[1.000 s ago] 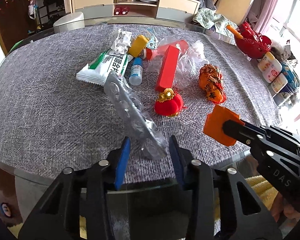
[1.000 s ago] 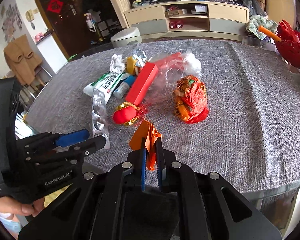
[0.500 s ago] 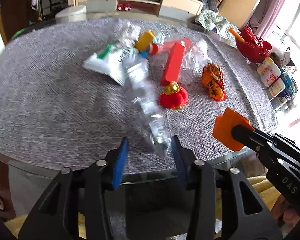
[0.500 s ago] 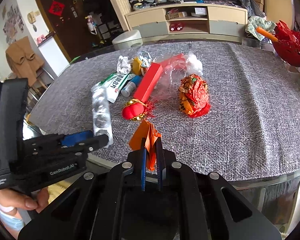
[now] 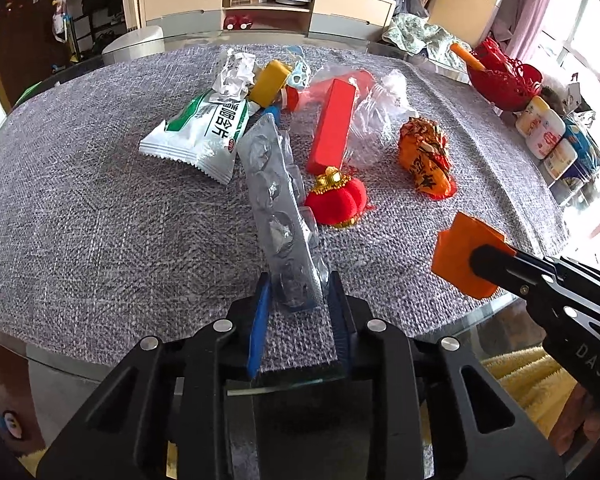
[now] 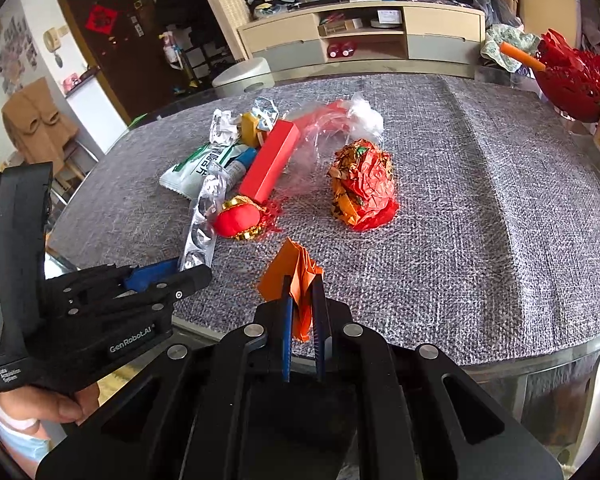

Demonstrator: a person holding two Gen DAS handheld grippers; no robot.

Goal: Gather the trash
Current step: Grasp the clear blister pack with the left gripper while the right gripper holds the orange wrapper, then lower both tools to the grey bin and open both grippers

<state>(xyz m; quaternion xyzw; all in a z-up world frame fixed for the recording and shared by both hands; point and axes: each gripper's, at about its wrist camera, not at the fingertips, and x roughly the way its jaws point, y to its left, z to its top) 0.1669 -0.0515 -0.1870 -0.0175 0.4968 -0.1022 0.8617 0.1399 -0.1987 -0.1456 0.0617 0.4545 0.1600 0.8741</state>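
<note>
My left gripper is shut on the near end of a clear plastic blister tray and holds it lifted over the table's front edge; the tray also shows in the right wrist view. My right gripper is shut on a folded orange paper, seen from the left wrist view held above the front right of the table. More trash lies mid-table: a white-green snack bag, a red box, a small red lantern ornament and a crumpled orange wrapper.
A grey cloth covers the glass table. Behind the pile lie a yellow block, crumpled white paper and a clear plastic bag. A red basket and white bottles stand at the right edge.
My left gripper has lifted the blister tray off the cloth and pulled it back toward the table's front edge. My right gripper still holds the orange paper, about where it was.
</note>
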